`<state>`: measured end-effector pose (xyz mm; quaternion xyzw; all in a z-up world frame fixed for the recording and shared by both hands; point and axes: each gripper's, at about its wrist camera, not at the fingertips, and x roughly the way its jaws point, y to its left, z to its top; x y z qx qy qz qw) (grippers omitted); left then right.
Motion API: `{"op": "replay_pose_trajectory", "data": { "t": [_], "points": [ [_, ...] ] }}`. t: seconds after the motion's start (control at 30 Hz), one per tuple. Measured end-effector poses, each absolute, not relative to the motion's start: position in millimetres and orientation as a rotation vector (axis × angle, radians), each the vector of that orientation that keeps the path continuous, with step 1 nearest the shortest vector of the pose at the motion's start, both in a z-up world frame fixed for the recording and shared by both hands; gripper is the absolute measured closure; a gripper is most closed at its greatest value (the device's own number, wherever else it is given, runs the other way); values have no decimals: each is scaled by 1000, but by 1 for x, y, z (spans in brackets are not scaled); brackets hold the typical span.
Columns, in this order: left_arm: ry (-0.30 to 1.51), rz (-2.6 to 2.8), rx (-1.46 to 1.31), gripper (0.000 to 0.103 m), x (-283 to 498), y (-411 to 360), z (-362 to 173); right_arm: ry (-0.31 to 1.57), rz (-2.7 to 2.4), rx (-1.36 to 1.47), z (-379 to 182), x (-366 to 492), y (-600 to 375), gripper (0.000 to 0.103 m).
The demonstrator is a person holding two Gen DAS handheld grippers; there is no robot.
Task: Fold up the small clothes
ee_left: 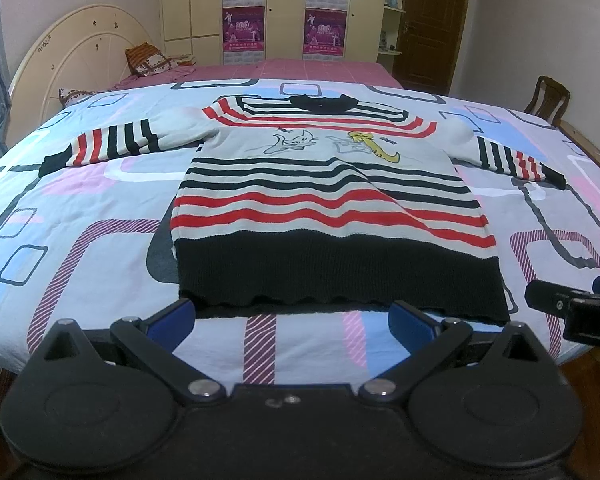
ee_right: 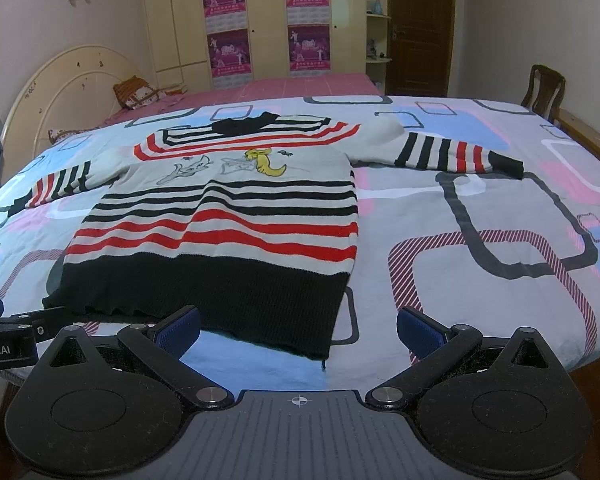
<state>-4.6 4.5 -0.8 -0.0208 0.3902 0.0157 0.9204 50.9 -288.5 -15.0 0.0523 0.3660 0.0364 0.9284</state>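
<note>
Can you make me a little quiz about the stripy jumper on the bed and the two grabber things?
1. True or false: the jumper is already folded in half.
2. Which colour is the wide band at the jumper's bottom edge? A) yellow B) black C) pink
3. Fill in: both sleeves lie stretched out ____ from the body, on the quilt.

Key:
1. False. It lies flat, front up, with nothing folded.
2. B. The left gripper and right gripper both hover near that band, fingers spread and holding nothing.
3. Sideways.
</note>
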Motion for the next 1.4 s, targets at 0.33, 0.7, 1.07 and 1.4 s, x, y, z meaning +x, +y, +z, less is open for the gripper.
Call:
{"op": "replay_pose_trajectory", "data": {
  "t": [0.33, 0.7, 1.07, 1.4],
  "points": [
    [802, 36, -43, 0, -4, 5, -1, 749, 74, 107, -15, 52, -288, 0],
    [804, 36, -41, 0, -3, 7, -2, 751, 74, 105, -15, 53, -288, 0],
    [808, 34, -36, 0, -3, 4, -3, 753, 76, 103, -15, 54, -287, 0],
    [809, 35, -35, 0, -2, 4, -3, 754, 77, 101, -15, 54, -286, 0]
  ]
}}
